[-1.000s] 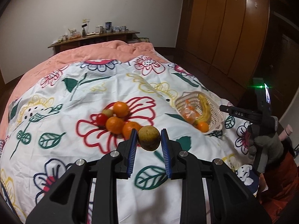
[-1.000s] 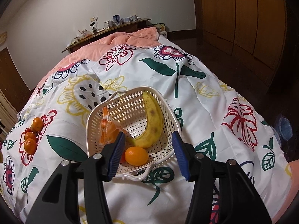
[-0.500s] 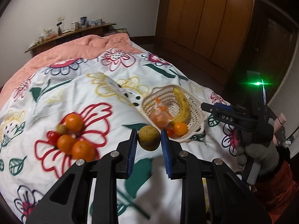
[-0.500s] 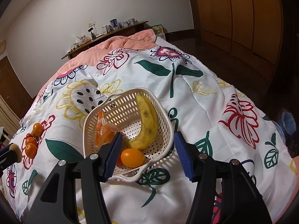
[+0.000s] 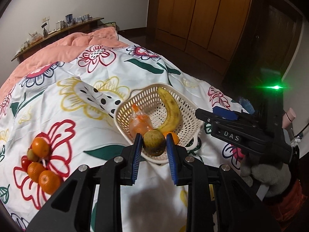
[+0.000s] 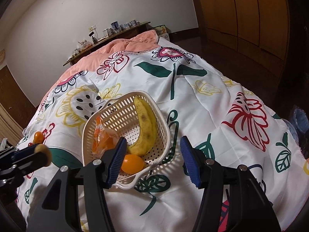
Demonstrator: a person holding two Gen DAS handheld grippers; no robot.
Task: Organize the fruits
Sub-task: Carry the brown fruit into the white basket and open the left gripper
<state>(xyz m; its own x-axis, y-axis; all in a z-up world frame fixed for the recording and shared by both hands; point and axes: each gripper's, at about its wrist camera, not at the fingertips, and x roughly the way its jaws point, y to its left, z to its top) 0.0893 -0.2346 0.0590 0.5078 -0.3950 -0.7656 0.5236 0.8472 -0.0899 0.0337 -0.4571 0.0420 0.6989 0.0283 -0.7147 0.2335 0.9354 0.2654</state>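
At frame centre the left gripper point(image 5: 154, 145) clamps a brownish-green fruit point(image 5: 154, 142) before the basket point(image 5: 190, 129), while the right gripper point(image 6: 152, 159) gapes empty.

Floral bedspread point(image 6: 193, 100), pink quilt point(image 5: 63, 46), wooden wardrobe point(image 5: 202, 19).

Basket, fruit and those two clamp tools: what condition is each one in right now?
Basket: upright on the bedspread, partly filled.
Banana: lying inside the basket.
Orange: in the basket, near its front rim.
Plastic packet: in the basket.
Brownish-green fruit: clamped, held above the basket's front edge.
Left gripper: jaws shut on that fruit.
Right gripper: jaws open, empty.
Loose fruit pile: on the bedspread.
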